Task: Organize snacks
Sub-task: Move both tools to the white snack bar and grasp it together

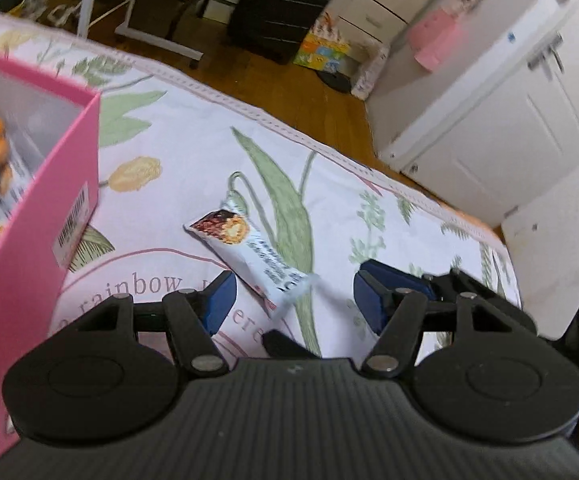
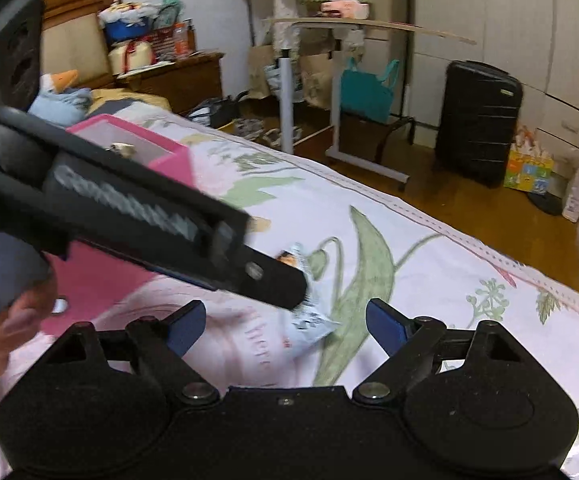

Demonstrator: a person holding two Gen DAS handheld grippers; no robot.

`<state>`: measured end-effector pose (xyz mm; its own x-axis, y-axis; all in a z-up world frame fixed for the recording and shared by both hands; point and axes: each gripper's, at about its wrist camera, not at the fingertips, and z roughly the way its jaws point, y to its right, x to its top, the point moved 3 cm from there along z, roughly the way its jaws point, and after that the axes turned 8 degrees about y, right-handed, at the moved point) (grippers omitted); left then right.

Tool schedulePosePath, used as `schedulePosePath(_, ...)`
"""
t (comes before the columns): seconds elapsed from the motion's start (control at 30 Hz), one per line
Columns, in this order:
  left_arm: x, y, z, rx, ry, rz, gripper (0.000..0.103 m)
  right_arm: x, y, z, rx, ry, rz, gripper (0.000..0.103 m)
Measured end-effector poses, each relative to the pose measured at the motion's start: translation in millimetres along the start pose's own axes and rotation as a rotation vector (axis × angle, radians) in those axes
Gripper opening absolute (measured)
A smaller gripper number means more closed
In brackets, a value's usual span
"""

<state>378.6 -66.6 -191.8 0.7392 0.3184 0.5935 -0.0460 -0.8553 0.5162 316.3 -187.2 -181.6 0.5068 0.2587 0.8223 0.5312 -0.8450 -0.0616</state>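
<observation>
A white snack bar [image 1: 249,254] lay flat on the floral bed cover [image 1: 193,152] — its print too blurred to read — between the left tool [image 1: 293,296]'s spread fingers. The right tool [image 2: 285,322] was also apart. The cover read "rainbow"; left stood a pink box [image 1: 45,216] bearing a barcode label [image 1: 74,226].

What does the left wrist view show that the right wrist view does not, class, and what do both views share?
Only the left wrist view shows the snack bar whole, the barcode label on the pink box, and snacks inside it. Only the right wrist view shows the left gripper from outside, reaching over the bar and partly hiding it, plus the holding hand and the headboard. Both share the floral bedspread, black suitcase and open jaws.
</observation>
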Motion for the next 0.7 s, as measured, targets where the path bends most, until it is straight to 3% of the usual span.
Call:
schedulePosePath(0.2, -13, -16, 27, -0.001, -0.008, -0.023, 0.063, -11, 6, 30, 0.017, -0.014, 0.011, 0.089)
schedulePosePath(0.3, -18, -16, 28, -0.004, 0.040, -0.015, 0.063, -13, 4, 32, 0.043, -0.010, 0.021, 0.087)
schedulePosePath(0.43, -21, -12, 35, 0.004, 0.043, -0.003, 0.063, -15, 7, 36, 0.050, -0.023, 0.056, 0.075)
schedulePosePath(0.47, -21, -14, 36, 0.001, 0.038, -0.015, 0.063, -15, 8, 40, 0.051, -0.041, 0.070, 0.068)
schedulePosePath(0.63, -22, -28, 43, -0.026, -0.007, -0.097, 0.062, -17, 6, 42, 0.018, -0.075, 0.065, 0.051)
schedulePosePath(0.7, -21, -31, 45, -0.046, -0.033, -0.121, 0.058, -15, 6, 40, 0.012, -0.096, 0.112, 0.042)
